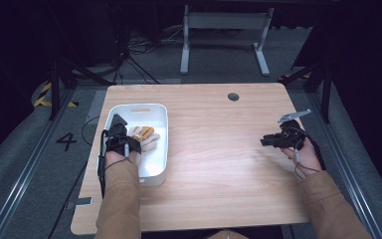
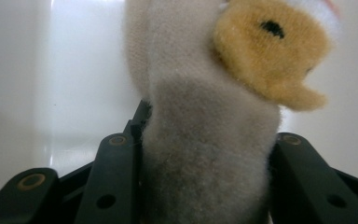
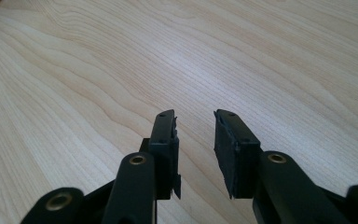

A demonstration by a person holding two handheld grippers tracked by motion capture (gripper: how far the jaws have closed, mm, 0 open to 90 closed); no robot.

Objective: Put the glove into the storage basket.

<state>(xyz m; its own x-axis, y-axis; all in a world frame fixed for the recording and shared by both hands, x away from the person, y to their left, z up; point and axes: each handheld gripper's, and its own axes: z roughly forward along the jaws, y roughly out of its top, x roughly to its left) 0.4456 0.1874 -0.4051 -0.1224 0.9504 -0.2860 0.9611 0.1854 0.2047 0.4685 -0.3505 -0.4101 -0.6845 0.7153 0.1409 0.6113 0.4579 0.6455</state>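
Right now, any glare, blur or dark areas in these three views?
High view: surroundings nearly black, table evenly lit. Left gripper view: plush toy too close, soft focus, white bin wall blown out with glare. Right gripper view: jaws sharp, far wood grain soft.

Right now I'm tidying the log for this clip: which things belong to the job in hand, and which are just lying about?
In the job:
- plush toy
- white bin
- left gripper, jaws around the toy

Not in it:
- right gripper, idle over bare wood
- table
- metal frame on the floor beyond
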